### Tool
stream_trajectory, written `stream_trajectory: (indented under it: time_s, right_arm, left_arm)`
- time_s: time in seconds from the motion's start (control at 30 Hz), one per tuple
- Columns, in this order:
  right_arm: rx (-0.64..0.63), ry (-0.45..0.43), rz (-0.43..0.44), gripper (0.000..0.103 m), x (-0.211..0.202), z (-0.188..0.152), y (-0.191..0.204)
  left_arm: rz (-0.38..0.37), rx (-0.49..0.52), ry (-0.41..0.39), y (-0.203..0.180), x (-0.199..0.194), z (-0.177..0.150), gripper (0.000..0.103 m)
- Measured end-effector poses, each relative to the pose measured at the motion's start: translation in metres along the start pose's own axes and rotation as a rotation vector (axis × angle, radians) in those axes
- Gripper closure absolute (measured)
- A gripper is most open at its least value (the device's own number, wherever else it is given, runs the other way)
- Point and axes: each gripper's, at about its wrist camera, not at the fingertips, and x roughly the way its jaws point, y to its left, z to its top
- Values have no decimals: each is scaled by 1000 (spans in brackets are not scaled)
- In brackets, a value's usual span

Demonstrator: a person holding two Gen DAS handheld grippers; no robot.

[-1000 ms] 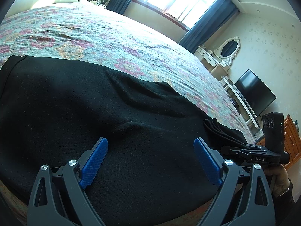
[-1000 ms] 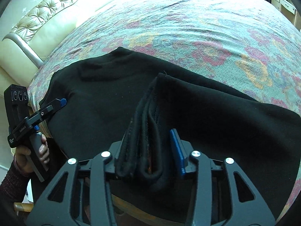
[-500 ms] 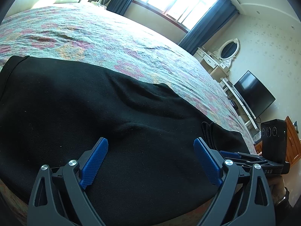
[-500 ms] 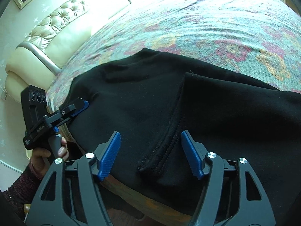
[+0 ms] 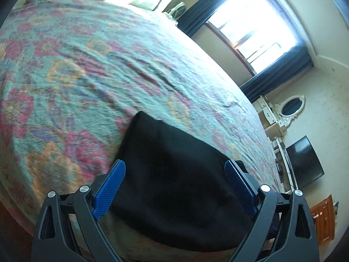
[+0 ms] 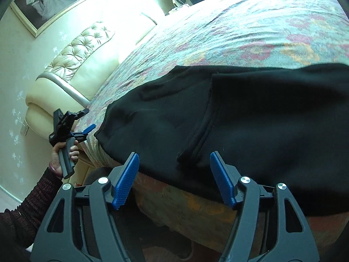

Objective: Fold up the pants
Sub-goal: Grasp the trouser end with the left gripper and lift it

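Note:
Black pants (image 6: 250, 113) lie folded flat along the near edge of the bed, with a stitched hem edge (image 6: 202, 131) running down the top layer. In the left wrist view the pants (image 5: 174, 183) show as a dark slab whose left end lies between the open jaws. My left gripper (image 5: 174, 187) is open and empty, just off the pants' left end; it also shows in the right wrist view (image 6: 87, 128). My right gripper (image 6: 174, 179) is open and empty, pulled back over the bed's front edge, clear of the cloth.
The bed has a floral teal and pink cover (image 5: 87, 76) and a cream tufted headboard (image 6: 72, 69). A window with dark curtains (image 5: 257, 30), a dresser with an oval mirror (image 5: 290, 107) and a TV (image 5: 305, 163) stand along the far walls.
My right gripper let go of the bunched pants edge, opened and drew back from the bed. My left gripper moved left to the end of the pants and stayed open.

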Motion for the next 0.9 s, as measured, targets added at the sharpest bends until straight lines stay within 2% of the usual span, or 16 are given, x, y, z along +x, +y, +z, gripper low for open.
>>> stream_trajectory:
  time_s: [0.17,0.27,0.33,0.43,0.53,0.67,0.7,0.73,0.77,0.8,0.9]
  right_arm:
    - [19,16,61,34,-3,-35,-2]
    - [58,44,73,34,4,-52,-8]
    - [92,86,94,34,13,-60,-11]
    - [130,123,128,34,24,-67,-13]
    - [113,142,129,34,27,-72,-8]
    - [123,150,135,34,26,-73,-8]
    - [129,152,136,34,26,-74,-9]
    - [136,153,138,34,26,-75,-10]
    - [145,154,144,33,24,-75,-13]
    - [153,151,151,33,23,-75,-16]
    - [171,150,165,34,20,-74,-17]
  left_arm:
    - [52,-14,129,33,35,13,12]
    - [43,22,145,33,45,14,12]
    - [9,34,159,29,48,15,12]
    - [-122,-9,188,26,53,11,12]
    - [-149,16,195,22,57,6,12]
    - [-228,-78,141,30,53,4,13]
    - [-226,-86,135,31,53,6,18]
    - [-196,-74,149,31,55,5,42]
    - [-146,-55,183,30,62,2,72]
    - [-110,-42,219,32,68,-1,75]
    - [-108,-47,198,30,66,-3,76]
